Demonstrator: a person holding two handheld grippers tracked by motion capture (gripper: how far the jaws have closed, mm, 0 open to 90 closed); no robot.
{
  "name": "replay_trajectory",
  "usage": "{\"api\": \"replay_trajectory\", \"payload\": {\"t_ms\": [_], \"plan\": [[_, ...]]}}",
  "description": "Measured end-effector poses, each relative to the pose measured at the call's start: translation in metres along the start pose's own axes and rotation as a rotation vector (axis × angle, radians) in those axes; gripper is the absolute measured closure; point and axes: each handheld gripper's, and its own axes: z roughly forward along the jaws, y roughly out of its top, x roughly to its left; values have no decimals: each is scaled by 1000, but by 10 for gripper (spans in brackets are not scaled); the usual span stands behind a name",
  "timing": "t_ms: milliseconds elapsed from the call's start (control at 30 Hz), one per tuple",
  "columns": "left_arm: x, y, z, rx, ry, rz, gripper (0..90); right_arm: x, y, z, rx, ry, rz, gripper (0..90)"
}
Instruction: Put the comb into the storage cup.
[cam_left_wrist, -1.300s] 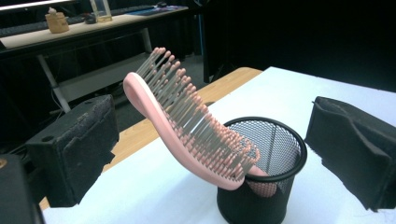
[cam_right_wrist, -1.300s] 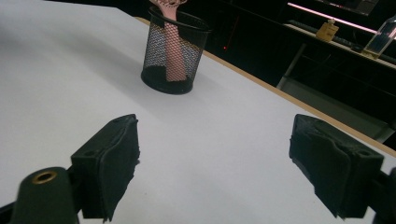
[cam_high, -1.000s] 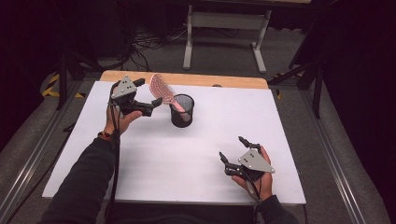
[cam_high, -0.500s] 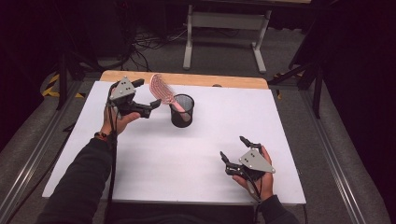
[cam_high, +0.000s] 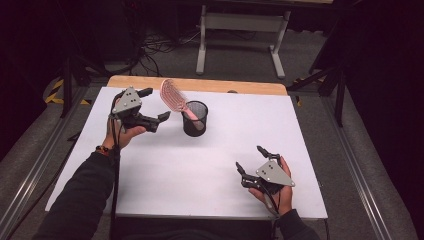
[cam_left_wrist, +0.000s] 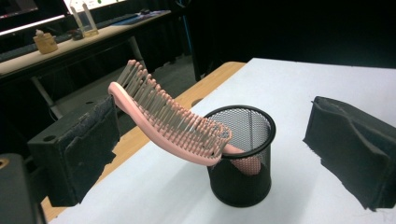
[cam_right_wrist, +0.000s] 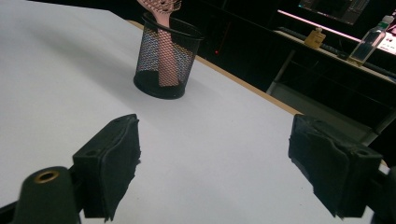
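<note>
Pink hairbrush (cam_high: 175, 98) stood handle-down in the black mesh cup (cam_high: 195, 119), bristle head leaning out over the rim toward the left tongs (cam_high: 154, 106). Cup sat on the white tabletop (cam_high: 200, 165), toward its far side. Left tongs were open, jaws spread wide, just beside the brush head, not touching it. Right tongs (cam_high: 251, 160) were open too, holding nothing, low at the near right of the tabletop, well apart from the cup.

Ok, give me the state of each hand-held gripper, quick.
Left hand-held gripper: open, holding nothing, jaws either side of the pink hairbrush standing in the mesh cup.
Right hand-held gripper: open, holding nothing, low over the table.
</note>
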Motion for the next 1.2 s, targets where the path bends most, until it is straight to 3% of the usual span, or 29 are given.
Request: {"api": "replay_trajectory", "payload": {"t_ms": [600, 700, 933, 1200], "plan": [[-17, -4, -19, -32, -29, 29, 51, 2, 1, 0, 1, 1, -8, 168], [-22, -3, -23, -58, -27, 36, 54, 3, 1, 1, -1, 5, -9, 168], [-33, -3, -28, -67, -45, 55, 57, 4, 2, 1, 1, 17, -8, 168], [-42, -11, -36, -82, -37, 47, 49, 4, 3, 0, -7, 11, -13, 168]]}}
